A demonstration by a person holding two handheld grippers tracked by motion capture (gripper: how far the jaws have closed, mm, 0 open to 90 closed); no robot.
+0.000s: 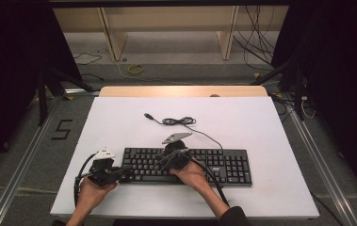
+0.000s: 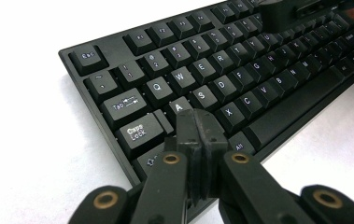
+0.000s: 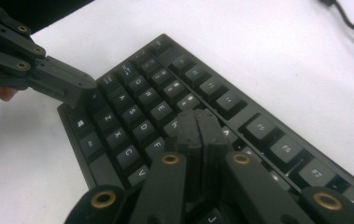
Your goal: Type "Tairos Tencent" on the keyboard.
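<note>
On the left, the left gripper [image 1: 125, 168] rests at the left end of the black keyboard [image 1: 223, 165], held in the person's left hand [image 1: 91, 190]. Its jaws are pressed together with nothing between them, the tips down on the keys near the A and Caps Lock. The keyboard lies flat across the near middle of the white table [image 1: 119, 122]. Over its left-middle keys, the right gripper [image 1: 159, 162] has its jaws together too, empty, tips on the keys around the R. The right hand [image 1: 192, 175] rests over the keyboard's front edge. Behind the keyboard, its cable [image 1: 178, 121] lies loosely coiled on the table.
</note>
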